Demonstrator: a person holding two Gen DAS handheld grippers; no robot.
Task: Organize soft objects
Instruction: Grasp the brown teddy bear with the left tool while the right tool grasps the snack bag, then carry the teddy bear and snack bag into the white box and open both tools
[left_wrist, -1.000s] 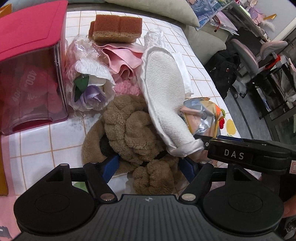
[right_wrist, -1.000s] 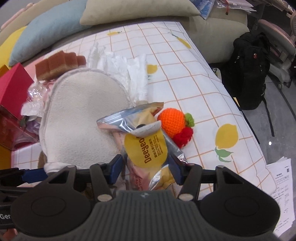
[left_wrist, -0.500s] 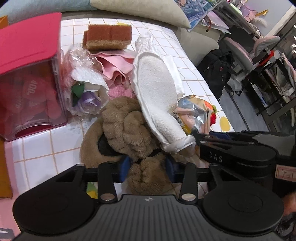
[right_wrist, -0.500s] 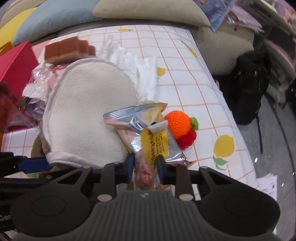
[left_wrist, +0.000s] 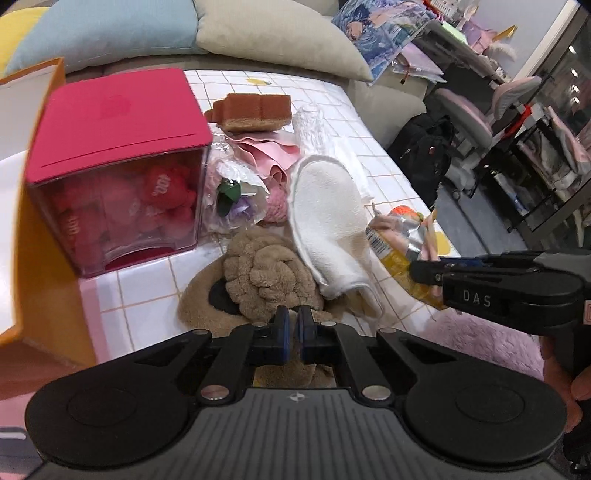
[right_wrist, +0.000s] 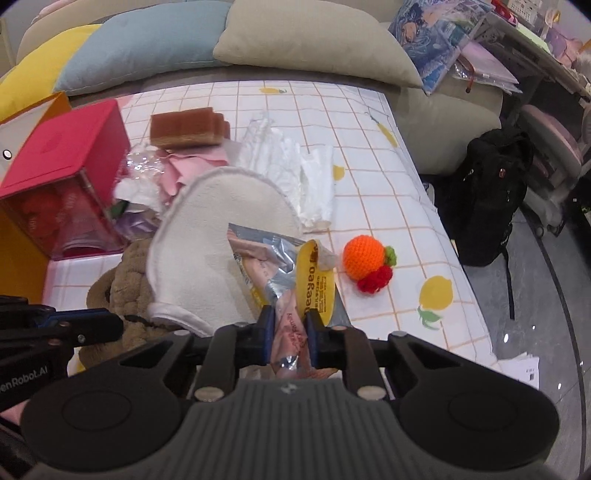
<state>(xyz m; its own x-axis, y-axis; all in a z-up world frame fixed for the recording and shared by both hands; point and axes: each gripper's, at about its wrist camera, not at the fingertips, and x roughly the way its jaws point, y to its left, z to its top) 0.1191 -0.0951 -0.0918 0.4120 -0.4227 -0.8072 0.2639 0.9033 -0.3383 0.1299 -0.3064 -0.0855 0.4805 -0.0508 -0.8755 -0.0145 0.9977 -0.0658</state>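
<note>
At far left sits the pink-lidded box (left_wrist: 118, 166). The left hand-held gripper (left_wrist: 293, 328) has just closed its jaws on the brown plush slipper (left_wrist: 266, 273), which lies on the tiled counter (right_wrist: 369, 155). The white slipper (right_wrist: 218, 240) rests across it, toe pointing away. The right hand-held gripper (right_wrist: 290, 339) has just closed on the foil snack packet (right_wrist: 288, 280), its long axis running away from the camera. The crocheted orange (right_wrist: 364, 258) lies just right.

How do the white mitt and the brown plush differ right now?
The white mitt is flat, smooth and oval; the brown plush is bunched and knotted. The mitt lies on top, its lower end draped over the plush, which sits underneath on the tiled cloth. The left gripper is shut on the plush; no gripper grips the mitt. Both are soft fabric.
</note>
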